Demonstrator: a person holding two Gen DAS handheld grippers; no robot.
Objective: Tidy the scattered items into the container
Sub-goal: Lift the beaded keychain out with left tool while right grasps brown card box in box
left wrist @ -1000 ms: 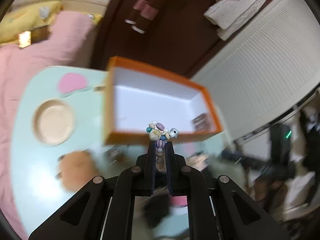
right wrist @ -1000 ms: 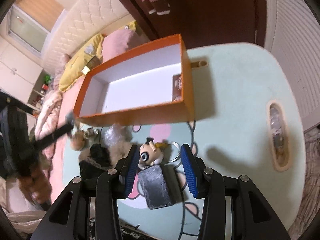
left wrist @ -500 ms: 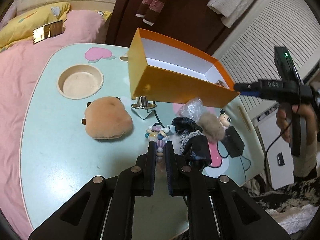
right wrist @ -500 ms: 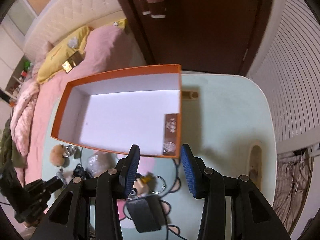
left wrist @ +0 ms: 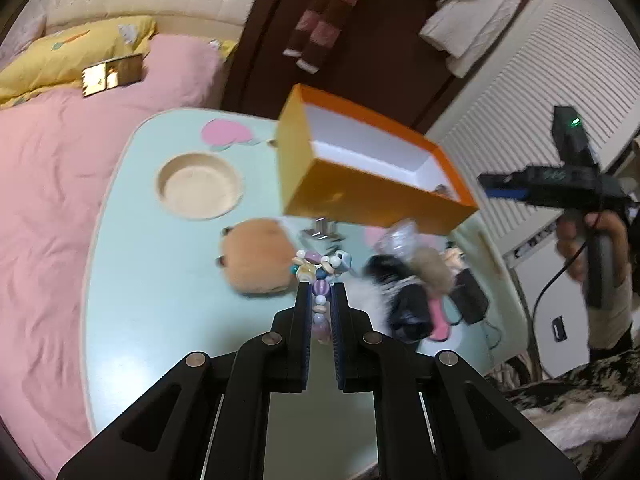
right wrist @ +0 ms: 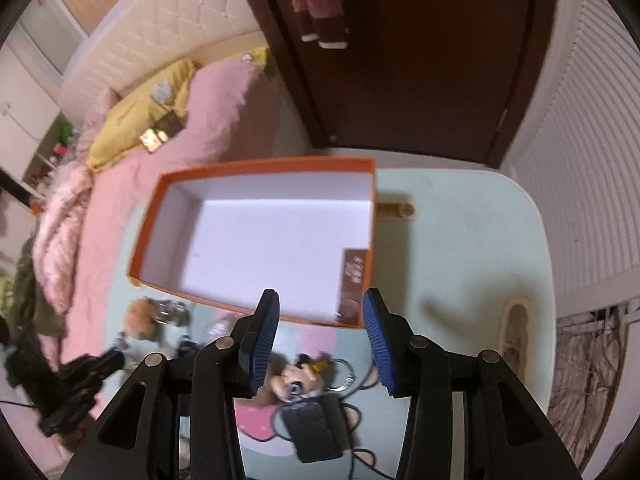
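Observation:
My left gripper [left wrist: 321, 294] is shut on a string of pastel beads [left wrist: 320, 266], held above the mint table [left wrist: 160, 300] short of the orange box [left wrist: 372, 204]. The box's white inside [right wrist: 272, 236] holds only a brown label [right wrist: 354, 276]. Over the box's near wall, my right gripper [right wrist: 320, 294] stands open with nothing between its blue pads [right wrist: 262, 332]. Below it lie a doll keychain [right wrist: 298, 376] and a black pouch [right wrist: 312, 428]. On the table by the box are a tan plush [left wrist: 256, 258], a metal piece [left wrist: 324, 229], a fur pompom [left wrist: 430, 270] and black lace [left wrist: 404, 300].
A round wooden recess [left wrist: 199, 186] is set in the table's left part, and another [right wrist: 516, 332] near its right edge. A pink bed [left wrist: 48, 168] borders the table. A dark door [right wrist: 400, 60] and a white slatted wall [right wrist: 580, 160] stand behind.
The left gripper drew back from the box, beads still held, so the scattered items came into view. The right gripper lifted off the doll keychain and moved over the box's near wall, empty.

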